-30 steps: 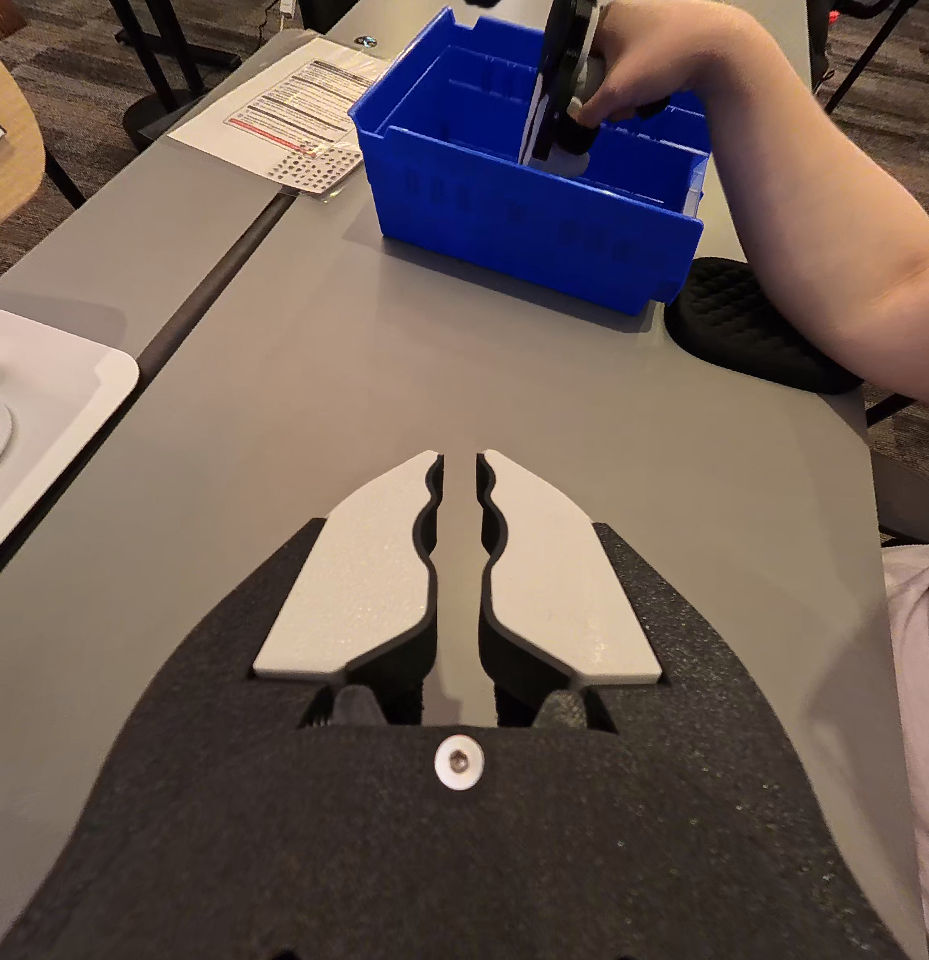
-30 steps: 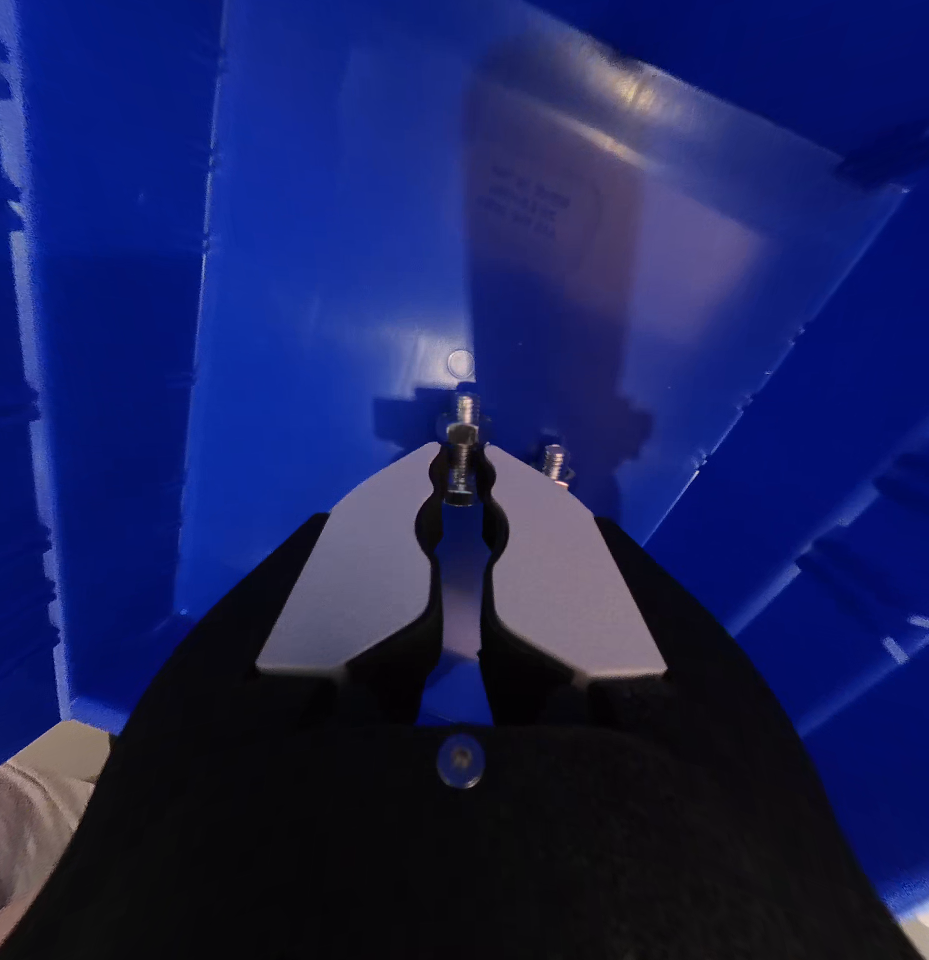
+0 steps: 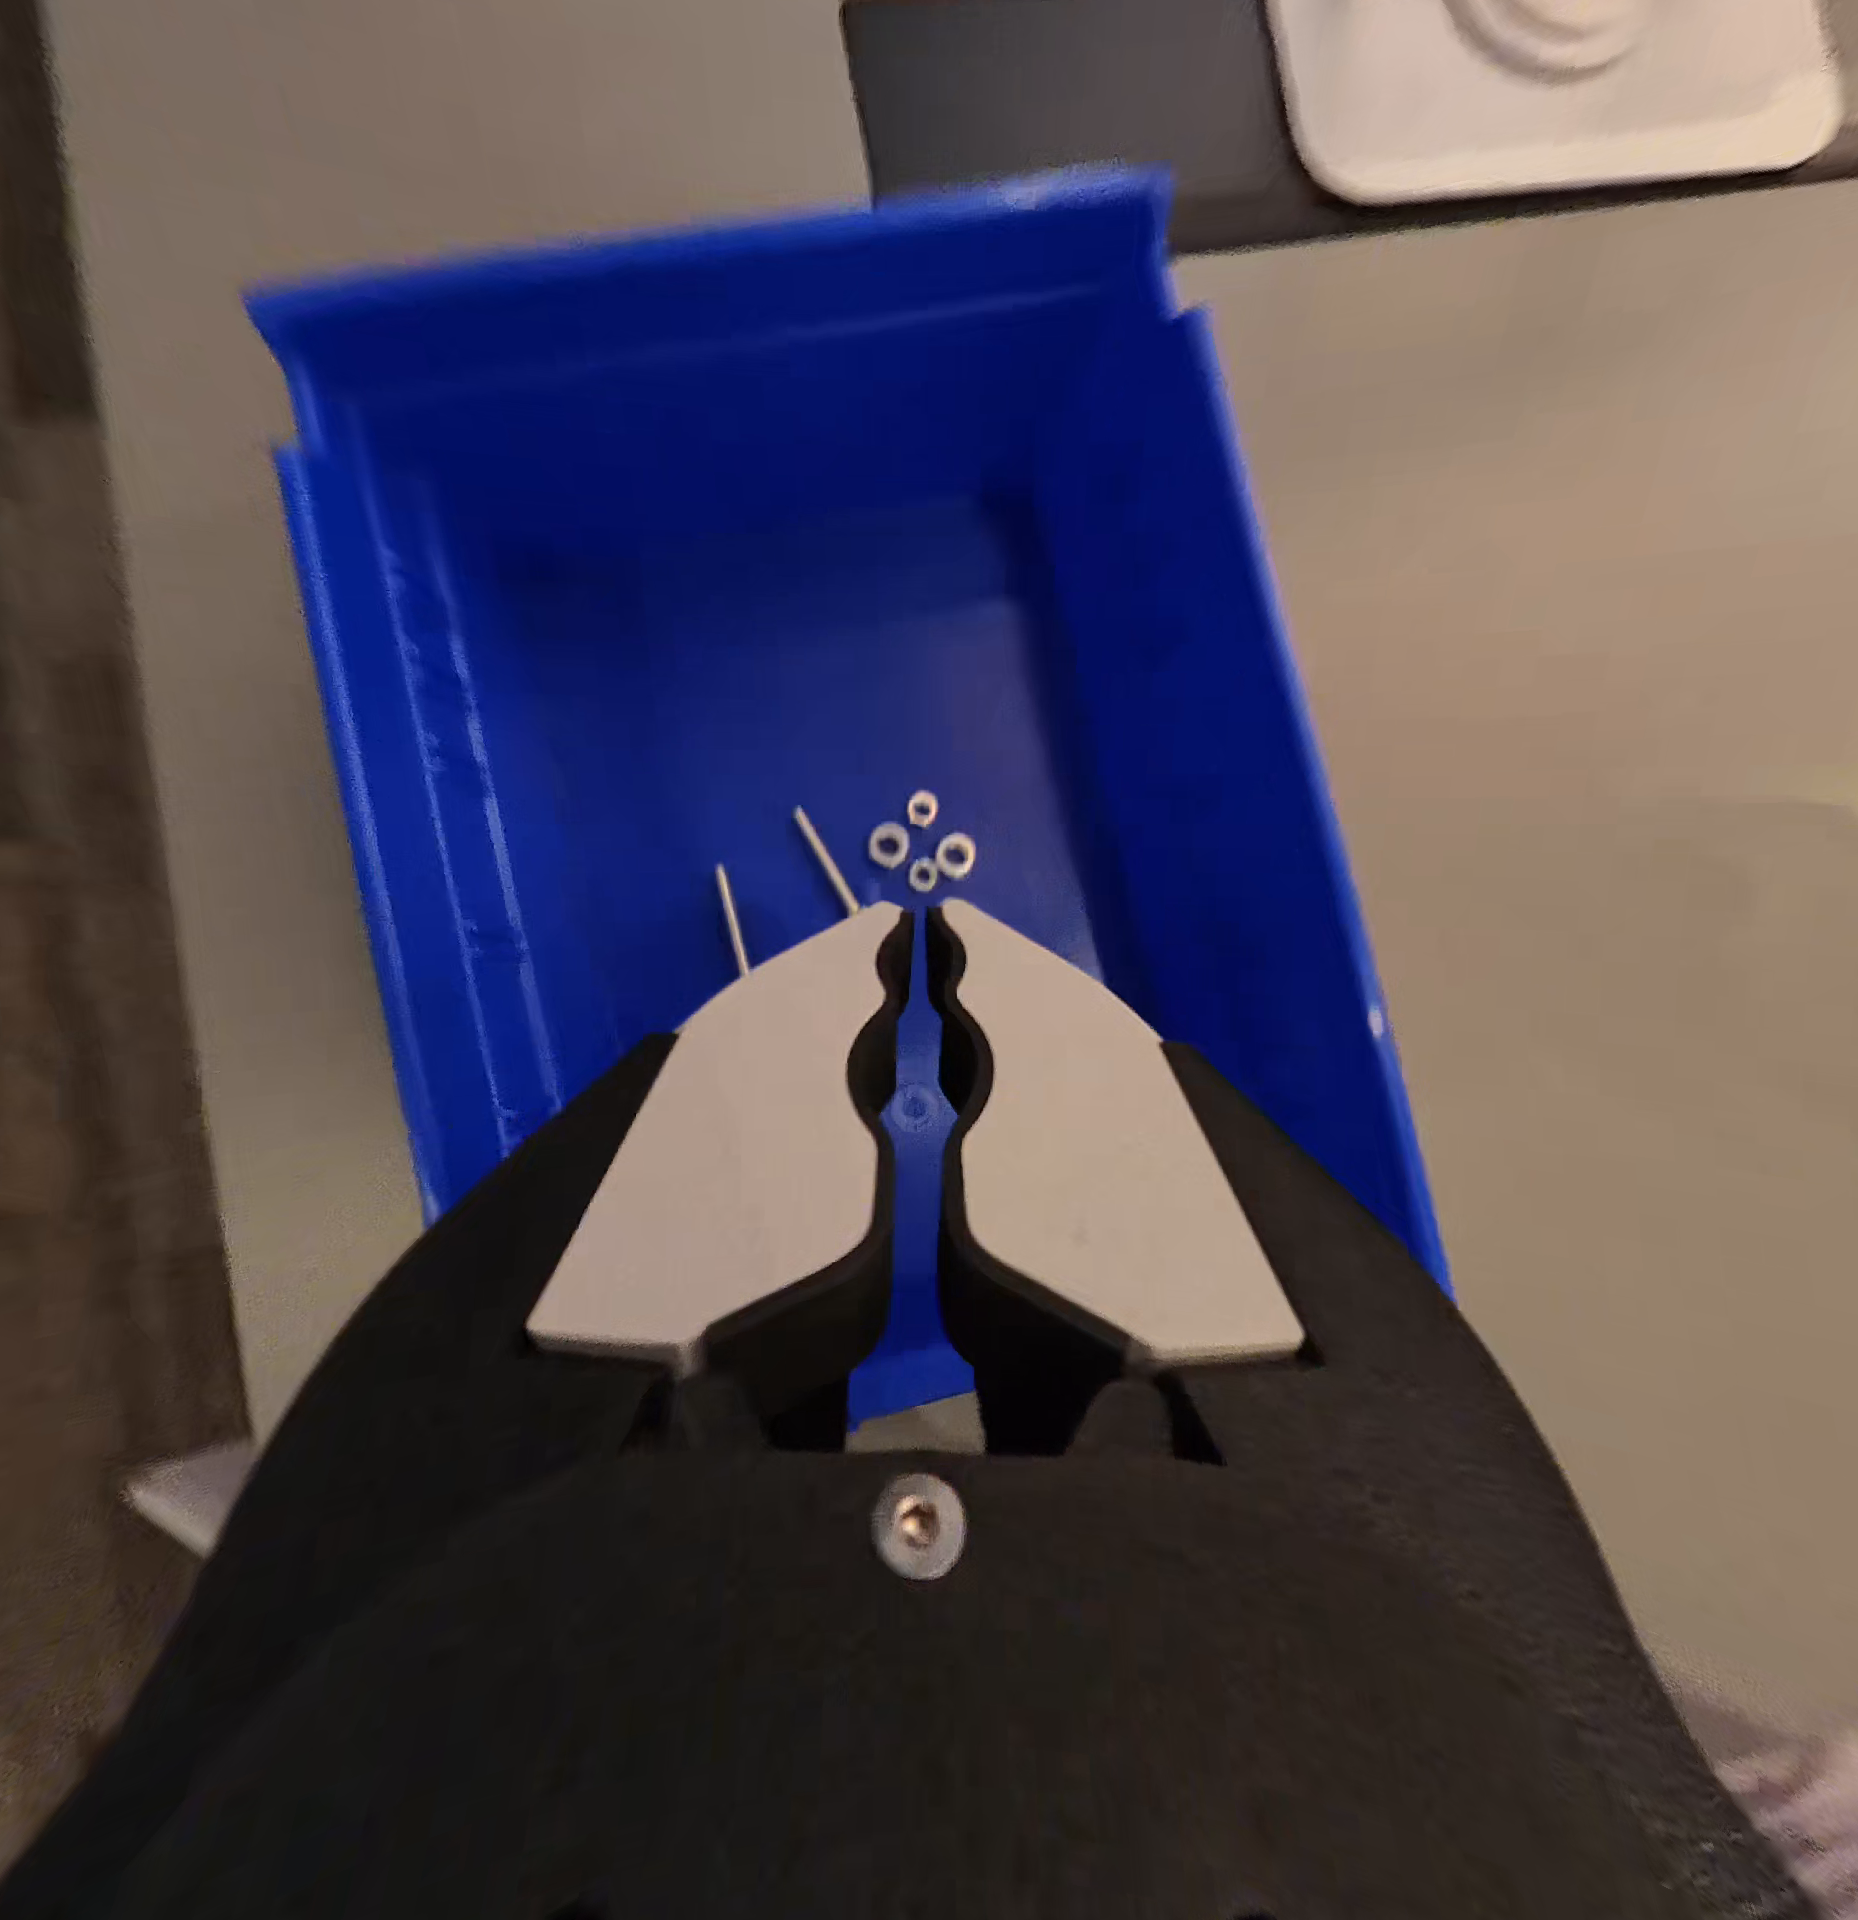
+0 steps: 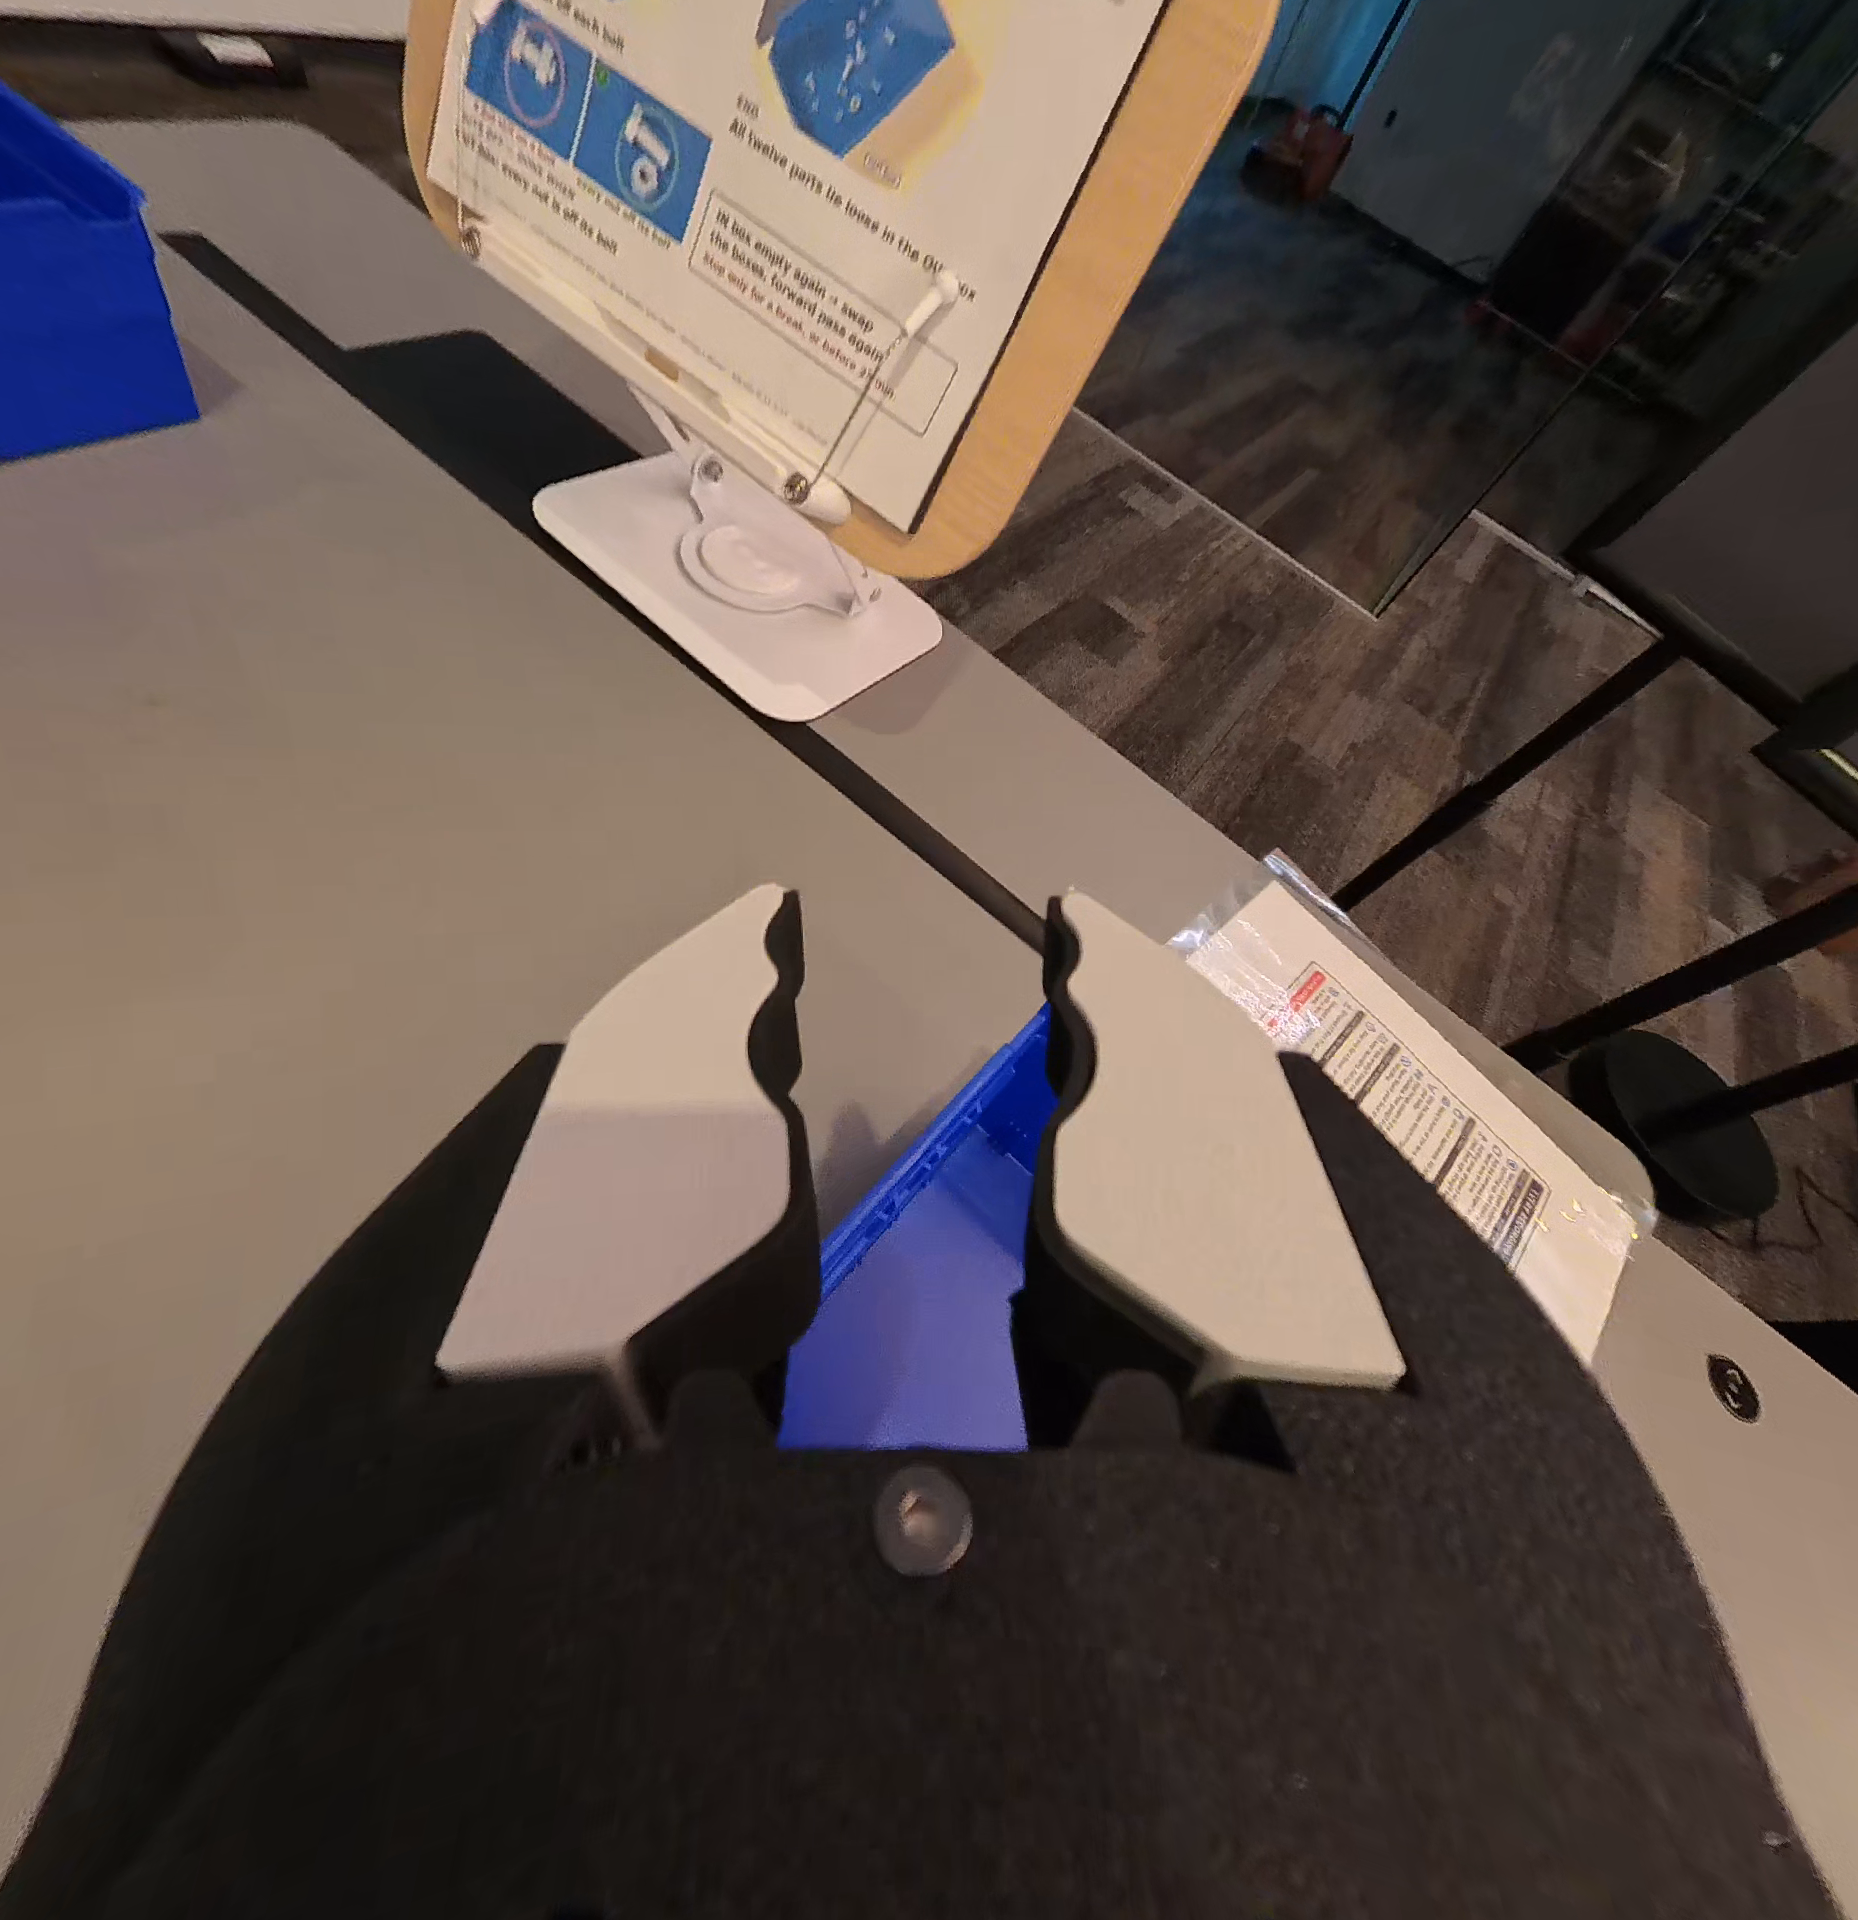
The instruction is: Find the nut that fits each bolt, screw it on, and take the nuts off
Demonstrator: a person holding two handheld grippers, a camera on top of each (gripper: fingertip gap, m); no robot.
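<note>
In the left wrist view I look down into a blue bin [image 3: 696, 270]. On its floor lie several small silver nuts [image 3: 923, 852] and two thin bolts [image 3: 826, 862], [image 3: 731, 920]. My left gripper [image 3: 920, 914] hangs over the bin just short of the nuts, its jaws nearly closed with nothing between them. My right gripper [image 4: 920, 914] is open and empty, raised above the edge of a blue bin [image 4: 904, 1299] that shows between its fingers. No nut or bolt shows in the right wrist view.
A second blue bin [image 4: 52, 312] stands at the far left on the grey table [image 4: 281, 727]. An instruction board [image 4: 800, 208] on a white base [image 4: 738, 582] stands at the table's seam. A sleeved sheet [image 4: 1403, 1101] lies right; the floor lies beyond.
My left gripper has moved from low over the bare table to above the bin. My right gripper has let go of the bolt with its nut, opened and come out of the bin.
</note>
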